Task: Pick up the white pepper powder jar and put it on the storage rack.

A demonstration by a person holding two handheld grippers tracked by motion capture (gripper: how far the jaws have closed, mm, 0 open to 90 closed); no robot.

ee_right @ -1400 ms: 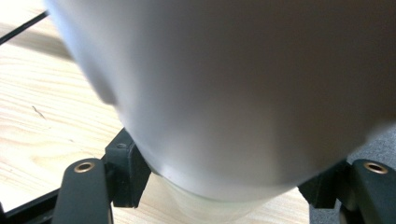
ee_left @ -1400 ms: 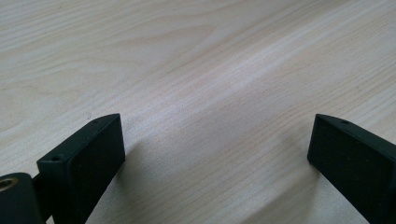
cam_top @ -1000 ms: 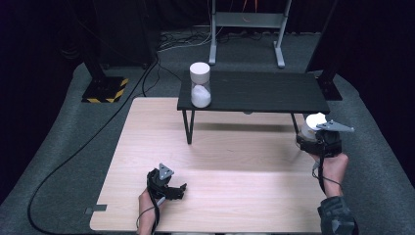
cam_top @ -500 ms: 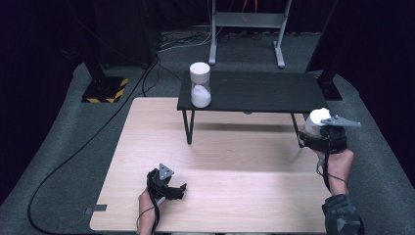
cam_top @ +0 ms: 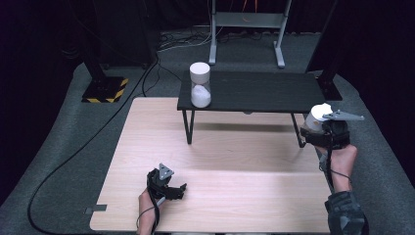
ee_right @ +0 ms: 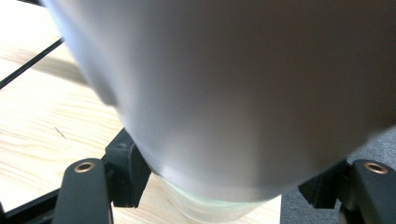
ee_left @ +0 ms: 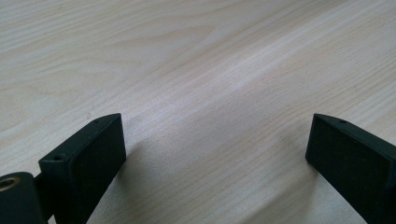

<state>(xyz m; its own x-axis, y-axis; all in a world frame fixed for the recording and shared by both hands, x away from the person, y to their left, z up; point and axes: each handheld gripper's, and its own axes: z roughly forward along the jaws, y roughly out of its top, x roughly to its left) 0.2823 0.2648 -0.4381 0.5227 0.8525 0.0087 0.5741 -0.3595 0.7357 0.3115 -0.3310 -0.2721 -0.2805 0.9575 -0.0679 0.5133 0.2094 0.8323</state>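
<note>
A white-capped hourglass (cam_top: 200,90) with white sand in its lower half stands on the left end of a low black table (cam_top: 259,90). By that table's right end my right gripper (cam_top: 320,128) is shut on a second white-capped glass container (cam_top: 317,114), held off the wooden tabletop. In the right gripper view that container (ee_right: 233,93) looms close, its clear glass pinched between the black jaws (ee_right: 229,186). My left gripper (cam_top: 171,188) rests near the front edge of the wooden table (cam_top: 235,156), open; the left gripper view has bare wood between its jaws (ee_left: 215,154).
The black table stands on thin legs (cam_top: 188,126) over the back of the wooden top. Grey carpet surrounds the wooden table, with a black cable (cam_top: 73,156) trailing at left, a striped stand base (cam_top: 103,89) and a metal frame (cam_top: 244,29) behind.
My right gripper has risen a little with the white-capped container in it. The left gripper and the hourglass on the black table have stayed put.
</note>
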